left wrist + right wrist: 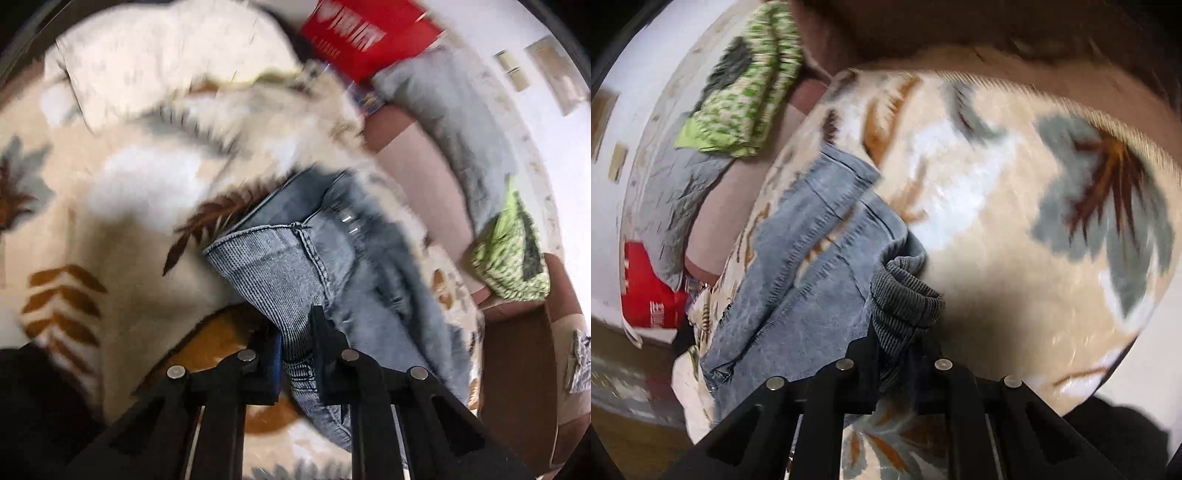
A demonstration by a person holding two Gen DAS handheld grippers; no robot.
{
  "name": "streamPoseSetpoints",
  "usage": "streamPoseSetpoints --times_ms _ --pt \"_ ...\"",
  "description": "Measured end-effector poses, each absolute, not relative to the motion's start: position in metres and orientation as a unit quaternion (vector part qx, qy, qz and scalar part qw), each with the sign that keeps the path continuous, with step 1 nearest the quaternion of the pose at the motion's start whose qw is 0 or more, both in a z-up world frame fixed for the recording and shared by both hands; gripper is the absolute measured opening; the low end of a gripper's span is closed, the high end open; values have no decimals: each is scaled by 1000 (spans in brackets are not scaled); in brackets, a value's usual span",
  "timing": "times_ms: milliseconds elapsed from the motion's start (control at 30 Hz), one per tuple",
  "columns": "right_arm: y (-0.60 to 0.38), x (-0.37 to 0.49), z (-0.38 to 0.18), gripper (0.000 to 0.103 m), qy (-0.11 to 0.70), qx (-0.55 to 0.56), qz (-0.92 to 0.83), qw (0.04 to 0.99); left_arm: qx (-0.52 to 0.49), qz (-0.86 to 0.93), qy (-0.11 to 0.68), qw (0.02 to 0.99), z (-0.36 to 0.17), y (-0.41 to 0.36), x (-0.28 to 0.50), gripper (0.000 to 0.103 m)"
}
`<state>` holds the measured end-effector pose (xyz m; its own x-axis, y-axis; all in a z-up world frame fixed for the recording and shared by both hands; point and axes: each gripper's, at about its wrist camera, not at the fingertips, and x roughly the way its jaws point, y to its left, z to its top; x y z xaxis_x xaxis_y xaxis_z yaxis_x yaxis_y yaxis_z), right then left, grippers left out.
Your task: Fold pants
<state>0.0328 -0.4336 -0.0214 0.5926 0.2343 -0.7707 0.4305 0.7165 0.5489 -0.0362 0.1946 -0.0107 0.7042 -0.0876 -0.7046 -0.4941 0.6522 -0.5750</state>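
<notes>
Light blue denim pants (343, 258) with a ribbed grey waistband lie on a cream blanket with leaf prints (122, 206). In the left wrist view my left gripper (299, 343) is shut on the ribbed band (266, 258), which runs up between its two black fingers. In the right wrist view my right gripper (894, 354) is shut on a bunched fold of the same ribbed band (905, 299), with the pants (798, 266) stretching away to the left. The frames are blurred by motion.
A cream pillow (159, 55) sits at the blanket's far end. A red box (365, 37), a grey garment (454, 122) and a green patterned cloth (509, 251) lie along the pink bed edge near a white wall. A wooden floor (624, 369) shows at the left.
</notes>
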Motion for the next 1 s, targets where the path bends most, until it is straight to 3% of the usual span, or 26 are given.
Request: streamPoseSetpoints --times_ms 100,200,267,333,367,400,533,633,733,833,933,1000 --pt "-433 33 -1 12 434 331 -68 835 -394 128 352 839 3 180 -63 14" --pt "-443 35 -16 13 470 311 -76 823 -382 149 388 826 -21 173 -66 15" --pt "-453 34 -42 27 512 322 -90 791 -383 155 426 805 -42 176 -61 17" --pt "-456 30 -39 32 511 329 -84 790 -401 162 430 792 -47 183 -64 24" --pt "-457 26 -30 50 502 318 -94 799 -396 167 426 796 -42 184 -66 32" --pt "-459 22 -21 60 490 308 -105 809 -386 173 420 803 -36 184 -68 35" --pt "-464 9 27 60 426 297 -124 846 -343 186 373 842 3 179 -78 46" --pt "-447 20 36 64 425 295 -62 854 -310 171 338 872 28 167 -74 61" --pt "-436 29 4 65 466 330 -16 821 -277 136 346 886 32 152 -53 63" --pt "-449 28 -46 65 502 397 -33 767 -255 110 400 874 0 142 -24 66" --pt "-452 30 -30 65 499 400 -36 768 -202 114 490 841 -55 139 3 64" --pt "-448 37 -13 65 491 374 -30 786 -182 117 465 858 -41 133 0 64"
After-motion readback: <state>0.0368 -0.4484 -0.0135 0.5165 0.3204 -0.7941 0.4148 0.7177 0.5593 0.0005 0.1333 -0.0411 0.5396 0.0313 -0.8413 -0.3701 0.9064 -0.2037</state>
